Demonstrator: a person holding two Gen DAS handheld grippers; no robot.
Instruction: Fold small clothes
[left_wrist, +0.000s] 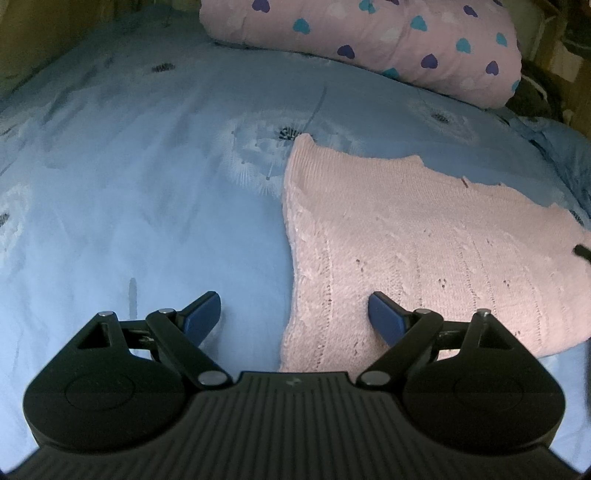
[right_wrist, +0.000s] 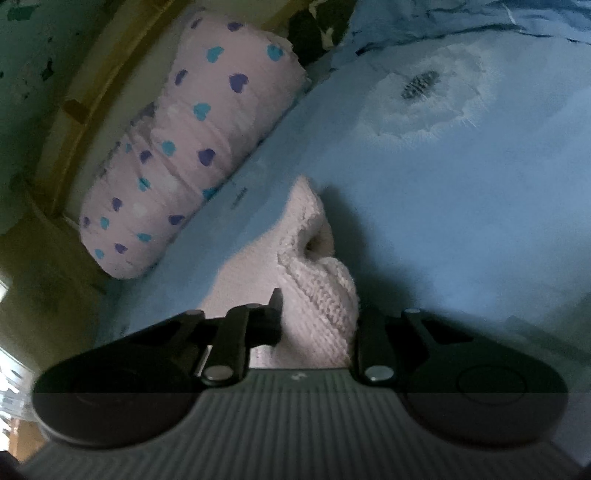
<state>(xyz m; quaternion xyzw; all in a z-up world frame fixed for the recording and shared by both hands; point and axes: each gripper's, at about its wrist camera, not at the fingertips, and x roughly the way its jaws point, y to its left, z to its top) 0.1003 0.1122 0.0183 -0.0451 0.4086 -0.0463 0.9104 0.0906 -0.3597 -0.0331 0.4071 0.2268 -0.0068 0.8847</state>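
Pink knit garment (left_wrist: 424, 254) lies flat on blue bedsheet (left_wrist: 129, 184); left tongs (left_wrist: 295, 314) apart, right tongs (right_wrist: 317, 314) clamped on it.

A pale pink knitted garment (left_wrist: 424, 251), ribbed with small eyelet rows, is spread mostly flat on the blue bedsheet (left_wrist: 129, 184). One bunched edge (right_wrist: 317, 295) is raised off the sheet, a rounded fold opening being seen in it.

pale pink knit garment (left_wrist: 424, 258), blue dandelion-print sheet (left_wrist: 147, 166)
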